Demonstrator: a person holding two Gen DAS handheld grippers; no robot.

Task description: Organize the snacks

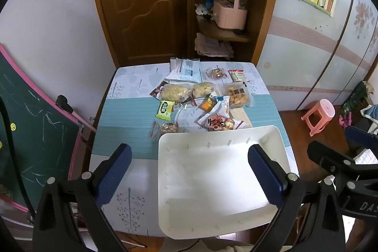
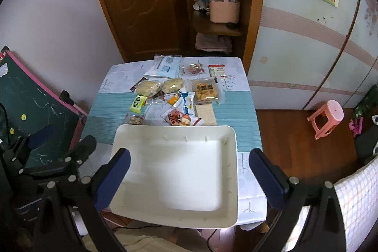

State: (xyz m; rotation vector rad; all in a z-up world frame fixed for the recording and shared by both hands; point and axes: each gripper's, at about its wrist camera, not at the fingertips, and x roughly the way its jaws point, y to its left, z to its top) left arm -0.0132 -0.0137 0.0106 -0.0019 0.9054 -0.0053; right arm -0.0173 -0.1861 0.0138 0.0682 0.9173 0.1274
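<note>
The left gripper (image 1: 189, 171) hangs with its blue-padded jaws spread wide and nothing between them, raised above the near part of the table (image 1: 132, 115); the right gripper (image 2: 189, 176) beside it is just as wide apart and just as empty. Below both sits a white tray (image 2: 232, 181), shallow and rectangular, at the near edge of the table, and it holds nothing at all. Beyond its far rim the snacks lie in a loose scatter across the teal runner and the patterned cloth: a red-printed packet (image 1: 218, 122) just past the rim, a small bag of mixed nuts (image 1: 169, 128) touching or nearly touching the tray's far left corner, a green packet (image 1: 165, 109), a small orange packet (image 1: 208, 103), two clear bags of pale puffed pieces (image 1: 176, 91), a pack of brown biscuits (image 1: 238, 95), and further back a small reddish bag (image 1: 216, 73) and a red-and-white packet (image 1: 237, 75). As I judge it, the organizing has not begun (every snack is outside the tray), so all the picking and placing is left. Several packets overlap in the middle of the heap, so their count and edges are hard to make out, printed labels are too small to read, and the tray's near edge runs off behind the gripper bodies.
</note>
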